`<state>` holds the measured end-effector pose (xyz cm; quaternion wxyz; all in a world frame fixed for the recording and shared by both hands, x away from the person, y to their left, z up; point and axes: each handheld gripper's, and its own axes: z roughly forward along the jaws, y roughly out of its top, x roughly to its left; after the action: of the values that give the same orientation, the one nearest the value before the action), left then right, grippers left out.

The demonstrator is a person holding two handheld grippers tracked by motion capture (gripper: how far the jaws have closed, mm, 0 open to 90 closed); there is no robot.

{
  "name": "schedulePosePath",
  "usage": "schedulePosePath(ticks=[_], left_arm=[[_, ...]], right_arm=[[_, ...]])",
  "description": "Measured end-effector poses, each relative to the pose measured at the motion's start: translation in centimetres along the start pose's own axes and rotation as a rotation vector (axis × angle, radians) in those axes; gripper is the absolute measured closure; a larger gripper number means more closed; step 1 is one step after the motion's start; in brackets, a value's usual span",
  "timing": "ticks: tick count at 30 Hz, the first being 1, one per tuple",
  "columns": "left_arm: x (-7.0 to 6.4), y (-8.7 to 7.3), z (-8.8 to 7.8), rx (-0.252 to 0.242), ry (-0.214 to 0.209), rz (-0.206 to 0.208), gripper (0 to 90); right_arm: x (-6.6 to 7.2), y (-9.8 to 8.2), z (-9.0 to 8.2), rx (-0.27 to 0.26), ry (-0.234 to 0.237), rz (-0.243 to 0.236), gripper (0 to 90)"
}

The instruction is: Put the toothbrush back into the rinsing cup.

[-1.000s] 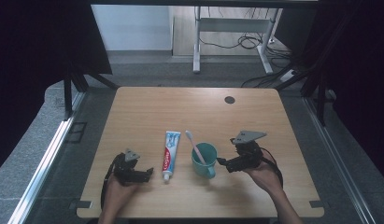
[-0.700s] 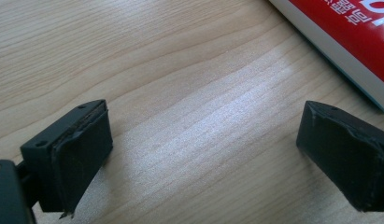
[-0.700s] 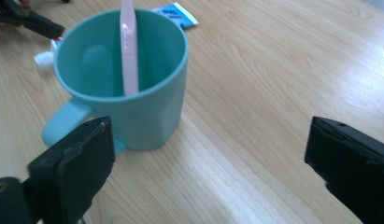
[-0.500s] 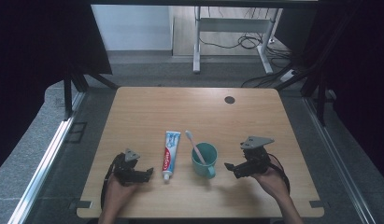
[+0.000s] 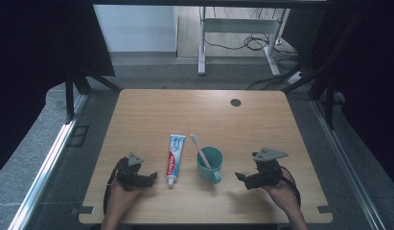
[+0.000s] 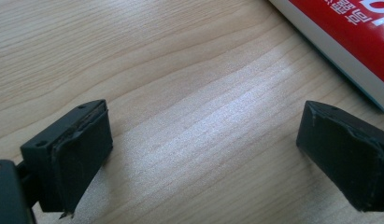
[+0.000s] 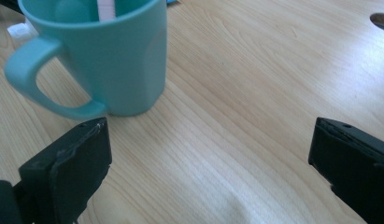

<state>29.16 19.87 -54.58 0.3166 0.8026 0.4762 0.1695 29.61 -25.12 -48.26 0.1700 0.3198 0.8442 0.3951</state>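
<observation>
1. While both grippers sit low at the near edge of the wooden table (image 5: 151, 115), the teal mug (image 5: 209, 164) stands between them, nearer the middle and a little toward the right gripper (image 5: 242, 178).
2. The right gripper's jaws are spread wide with nothing between them; in the right gripper view they frame bare wood, with the mug just ahead of the jaw at that view's left side.
3. The mug's handle (image 7: 38, 79) faces the near edge of the table; in the right gripper view it curves out toward the left jaw without touching it.
4. A toothbrush (image 5: 200, 149) stands tilted in the mug, its head leaning out over the rim toward the far left.
5. A toothpaste tube (image 5: 175, 157) lies flat just left of the mug, lengthwise, its cap end toward the person.
6. The left gripper (image 5: 150, 178) rests near the tube's cap end, jaws released and wide apart over bare wood; the left gripper view shows the tube's red and white edge at the upper right, beyond the right-hand jaw and apart from it.
7. A hand (image 5: 119, 196) holds the left gripper from below; another hand (image 5: 282, 191) holds the right one.
8. A small dark round spot (image 5: 235, 102) lies on the far part of the table, well away from everything.
</observation>
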Motion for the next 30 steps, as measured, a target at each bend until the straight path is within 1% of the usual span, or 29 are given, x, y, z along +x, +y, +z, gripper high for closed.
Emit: schedulePosePath(ticks=[4, 9, 14, 18, 27, 29, 30], left_arm=[[0.0, 0.0, 0.0, 0.0, 0.0, 0.0, 3.3], [0.0, 0.0, 0.0, 0.0, 0.0, 0.0, 3.3], [0.0, 0.0, 0.0, 0.0, 0.0, 0.0, 3.3], [0.0, 0.0, 0.0, 0.0, 0.0, 0.0, 3.3], [0.0, 0.0, 0.0, 0.0, 0.0, 0.0, 3.3], [0.0, 0.0, 0.0, 0.0, 0.0, 0.0, 3.3], [0.0, 0.0, 0.0, 0.0, 0.0, 0.0, 3.3]], right_arm=[[-0.2, -1.0, 0.1, -0.003, -0.001, 0.022, 0.0], [-0.3, -2.3, 0.7, 0.022, 0.005, 0.039, 0.0], [-0.2, -3.5, 1.7, 0.059, -0.001, 0.041, 0.0], [-0.2, -4.1, 2.2, 0.079, -0.009, 0.038, 0.0], [-0.5, -4.9, 2.7, 0.089, -0.008, 0.054, 0.0], [-0.5, -5.2, 2.9, 0.097, -0.008, 0.057, 0.0], [-0.5, -5.4, 3.0, 0.111, -0.005, 0.052, 0.0]])
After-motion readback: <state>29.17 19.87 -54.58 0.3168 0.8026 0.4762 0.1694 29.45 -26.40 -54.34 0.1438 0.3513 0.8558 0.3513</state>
